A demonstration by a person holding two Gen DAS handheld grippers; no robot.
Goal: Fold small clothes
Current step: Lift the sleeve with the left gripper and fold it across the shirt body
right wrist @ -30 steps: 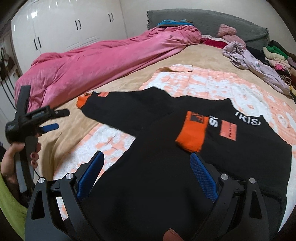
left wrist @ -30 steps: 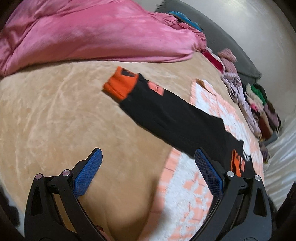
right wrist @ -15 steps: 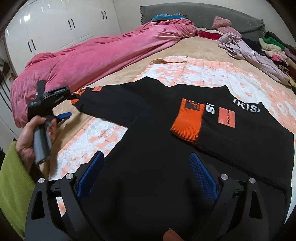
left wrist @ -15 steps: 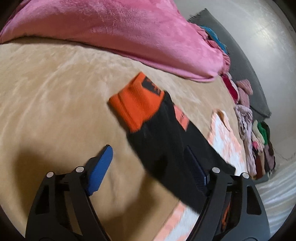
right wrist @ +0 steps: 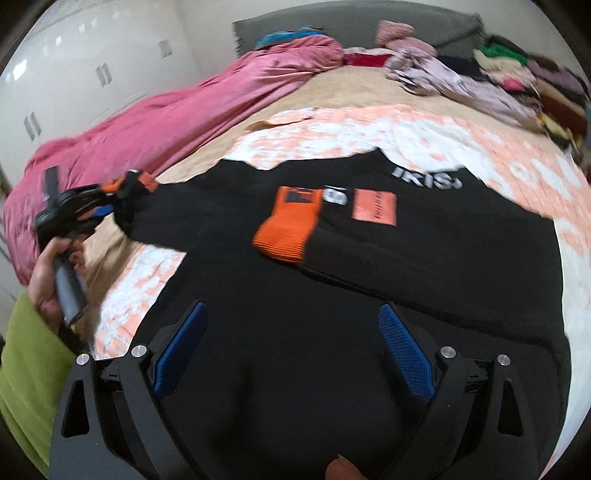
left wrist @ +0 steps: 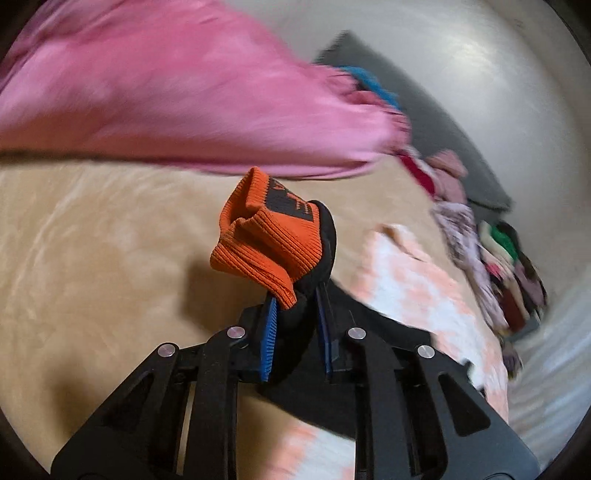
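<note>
Gripping the end of a sleeve, your left gripper [left wrist: 293,314] is closed on black fabric just behind the orange cuff [left wrist: 266,240], which bunches up and flops forward past the blue pads [left wrist: 269,328]. The cuff is lifted off the tan bedspread [left wrist: 92,236] and casts a shadow beneath it. From the right wrist view, this same gripper [right wrist: 110,201] sits at the far left, with the sleeve stretching from it back to the black sweater [right wrist: 295,332].

Your right gripper [right wrist: 291,347] hovers over the sweater's lower body with its pads spread wide, holding nothing. The sweater lies flat on a peach and white sheet [right wrist: 369,129], chest up. Its other sleeve [right wrist: 406,266] is already folded across the chest, its orange cuff [right wrist: 288,225] resting near the middle.

Beyond the sweater, a pink blanket [left wrist: 166,92] is heaped along the far side of the bed, and a pile of clothes [right wrist: 517,81] sits by the grey headboard [right wrist: 332,22].

Risks from here, as judgement: your grip is on a thick bunch of knit close to the cuff, so the fabric may slide out if you swing quickly. Pulling the sleeve across with nothing pinning the body could drag the whole sweater sideways and undo the folded sleeve. The drooping cuff may land doubled under itself, leaving a lump. Both views are blurred, so exact edges are hard to judge.
</note>
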